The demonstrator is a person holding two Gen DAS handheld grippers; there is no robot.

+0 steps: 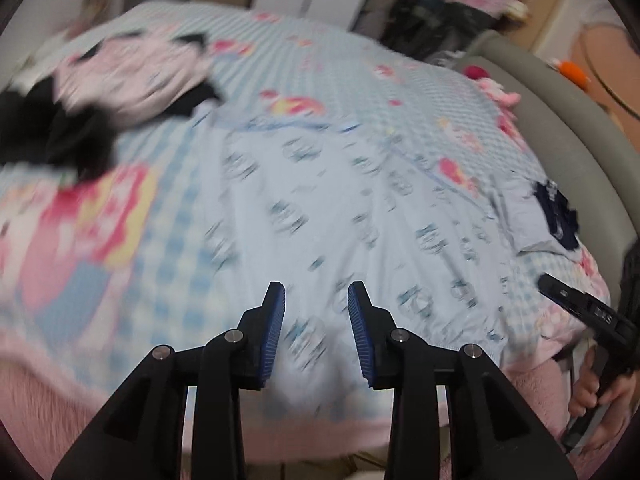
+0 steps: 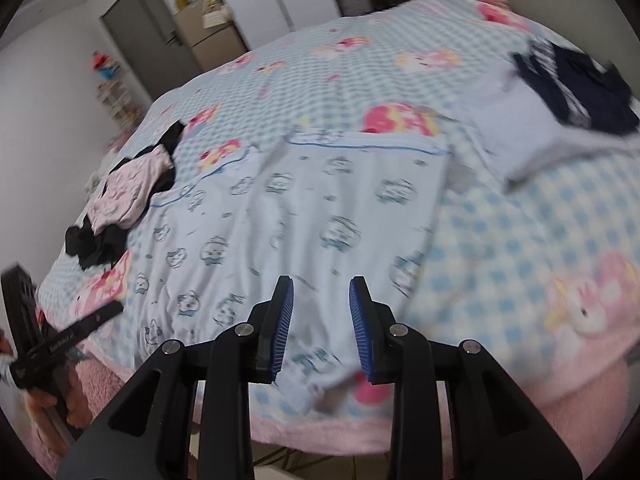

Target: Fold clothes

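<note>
Pale-blue printed garment [image 2: 304, 216] lies flat.

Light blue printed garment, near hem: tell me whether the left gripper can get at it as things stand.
Probably yes. The left gripper is open, holds nothing and hovers right over the light blue printed garment spread flat on the bed. Nothing lies between its fingers and the near hem.

a printed garment [image 2: 304, 216] lies spread flat on the bed [image 2: 520, 248], near its front edge. left of it, toward the far side, sits a heap of clothes [image 2: 128, 200]. right of it and farther back, a folded piece [image 2: 516, 120] rests on the bed with a small bundle [image 2: 576, 84] on top (blurred). a plush toy [image 1: 496, 88] lies at the headboard [image 1: 560, 120], behind everything.
</note>
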